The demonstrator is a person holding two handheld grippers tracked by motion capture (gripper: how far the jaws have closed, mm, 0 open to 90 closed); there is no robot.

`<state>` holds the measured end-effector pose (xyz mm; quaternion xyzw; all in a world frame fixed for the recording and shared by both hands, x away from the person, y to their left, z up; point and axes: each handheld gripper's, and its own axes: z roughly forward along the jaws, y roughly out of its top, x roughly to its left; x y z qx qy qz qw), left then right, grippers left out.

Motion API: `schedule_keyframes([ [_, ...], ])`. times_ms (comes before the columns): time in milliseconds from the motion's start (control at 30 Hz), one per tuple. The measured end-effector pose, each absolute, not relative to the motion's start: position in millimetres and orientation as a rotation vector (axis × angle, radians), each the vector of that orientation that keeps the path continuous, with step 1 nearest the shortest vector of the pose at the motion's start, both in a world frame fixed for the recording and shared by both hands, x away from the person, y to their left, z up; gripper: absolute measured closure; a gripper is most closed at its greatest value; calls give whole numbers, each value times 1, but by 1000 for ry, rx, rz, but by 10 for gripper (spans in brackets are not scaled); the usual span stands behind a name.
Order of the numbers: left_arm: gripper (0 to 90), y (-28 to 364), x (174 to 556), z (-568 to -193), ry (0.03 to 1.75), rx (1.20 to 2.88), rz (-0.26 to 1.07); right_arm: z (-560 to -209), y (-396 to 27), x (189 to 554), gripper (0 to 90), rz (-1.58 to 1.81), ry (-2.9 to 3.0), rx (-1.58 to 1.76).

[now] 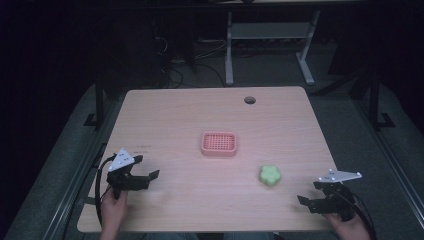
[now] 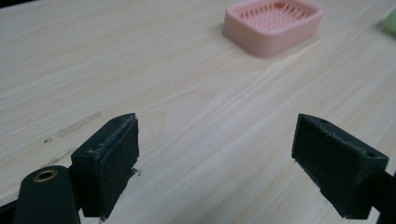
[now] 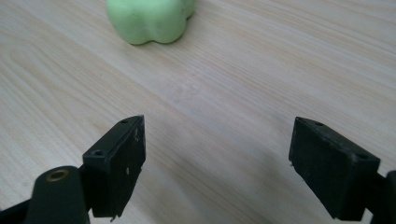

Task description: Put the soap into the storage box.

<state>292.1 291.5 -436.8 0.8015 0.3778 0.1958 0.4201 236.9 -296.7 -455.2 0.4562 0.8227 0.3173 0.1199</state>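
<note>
A pink ridged soap dish (image 1: 219, 143) sits near the middle of the wooden table (image 1: 210, 115). To its right and nearer me lies a green flower-shaped soap (image 1: 269, 175). My left gripper (image 1: 146, 176) hovers low at the front left, open and empty, with its jaws pointing right toward the dish (image 2: 273, 25). My right gripper (image 1: 309, 202) is at the front right, open and empty, a short way from the green soap (image 3: 150, 18). In each gripper view the two black pads stand wide apart over bare wood.
A round cable hole (image 1: 249, 100) is in the table near its far edge. Behind the table, on a dark floor, stand the white legs of another desk (image 1: 229, 55) and loose cables (image 1: 172, 70). Dark floor lies on both sides of the table.
</note>
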Motion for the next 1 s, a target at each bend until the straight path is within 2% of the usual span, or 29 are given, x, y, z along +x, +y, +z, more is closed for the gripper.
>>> schedule_keyframes([
  [133,146,291,294,-436,944,1999,429,-444,-289,245,174,894,2455,1301],
  [367,146,292,293,-438,933,2034,485,-422,-278,258,171,824,2521,1225],
  [600,146,297,293,-438,955,1995,455,-402,-257,269,169,768,2584,1123],
  [1000,146,301,293,-438,968,1957,390,-391,-228,289,163,708,2677,1066],
])
